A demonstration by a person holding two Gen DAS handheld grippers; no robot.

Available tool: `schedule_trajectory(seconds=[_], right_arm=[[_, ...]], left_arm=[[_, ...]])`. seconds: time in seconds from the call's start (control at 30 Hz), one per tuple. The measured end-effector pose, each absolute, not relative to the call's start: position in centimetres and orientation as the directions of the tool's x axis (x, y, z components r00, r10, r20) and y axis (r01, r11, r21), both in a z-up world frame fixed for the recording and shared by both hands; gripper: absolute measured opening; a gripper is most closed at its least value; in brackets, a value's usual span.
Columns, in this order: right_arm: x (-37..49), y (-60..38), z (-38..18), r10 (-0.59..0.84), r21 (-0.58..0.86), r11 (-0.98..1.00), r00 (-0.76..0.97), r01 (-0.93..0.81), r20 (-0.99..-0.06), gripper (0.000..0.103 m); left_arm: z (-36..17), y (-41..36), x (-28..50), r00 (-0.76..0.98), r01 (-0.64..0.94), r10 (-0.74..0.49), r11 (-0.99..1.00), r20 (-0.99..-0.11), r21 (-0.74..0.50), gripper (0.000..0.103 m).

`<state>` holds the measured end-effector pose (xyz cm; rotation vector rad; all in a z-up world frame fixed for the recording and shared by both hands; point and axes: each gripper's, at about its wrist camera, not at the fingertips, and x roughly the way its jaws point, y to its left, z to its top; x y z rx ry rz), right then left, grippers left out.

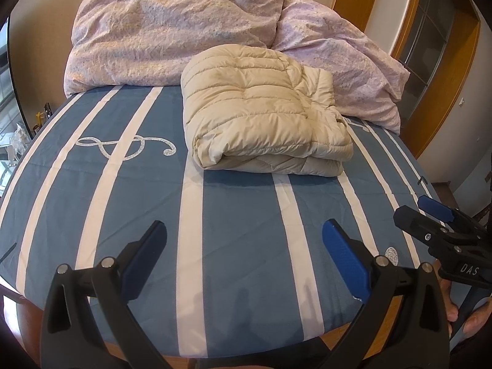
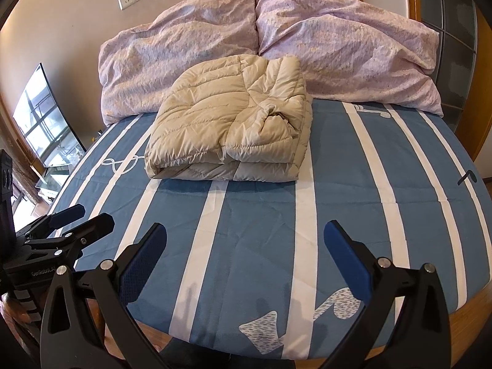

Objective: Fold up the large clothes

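A cream quilted puffer jacket (image 1: 261, 110) lies folded into a thick bundle on the blue and white striped bed sheet (image 1: 233, 215), toward the far middle; it also shows in the right wrist view (image 2: 230, 120). My left gripper (image 1: 244, 240) is open and empty, held over the near edge of the bed, well short of the jacket. My right gripper (image 2: 246, 240) is open and empty too, over the near edge. The right gripper shows in the left wrist view at the right (image 1: 430, 212); the left gripper shows in the right wrist view at the left (image 2: 77, 218).
A crumpled pink floral duvet (image 1: 172, 30) and pillows (image 2: 344, 46) are piled at the head of the bed against the wall. A wooden door frame (image 1: 442, 92) stands to the right. A window (image 2: 46, 123) is at the left.
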<state>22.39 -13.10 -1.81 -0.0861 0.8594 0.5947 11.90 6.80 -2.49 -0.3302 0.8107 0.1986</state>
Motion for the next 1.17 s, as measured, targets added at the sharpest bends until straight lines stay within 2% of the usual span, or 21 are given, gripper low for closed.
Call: schedule_trajectory(seconds=[1.17], right_arm=[[22.63, -13.09, -2.25, 0.463, 0.172, 0.831, 0.487, -0.528, -0.74, 0.102]], left_arm=[[-3.17, 6.67, 12.38, 0.669, -0.291, 0.039, 0.932, -0.742, -0.214, 0.101]])
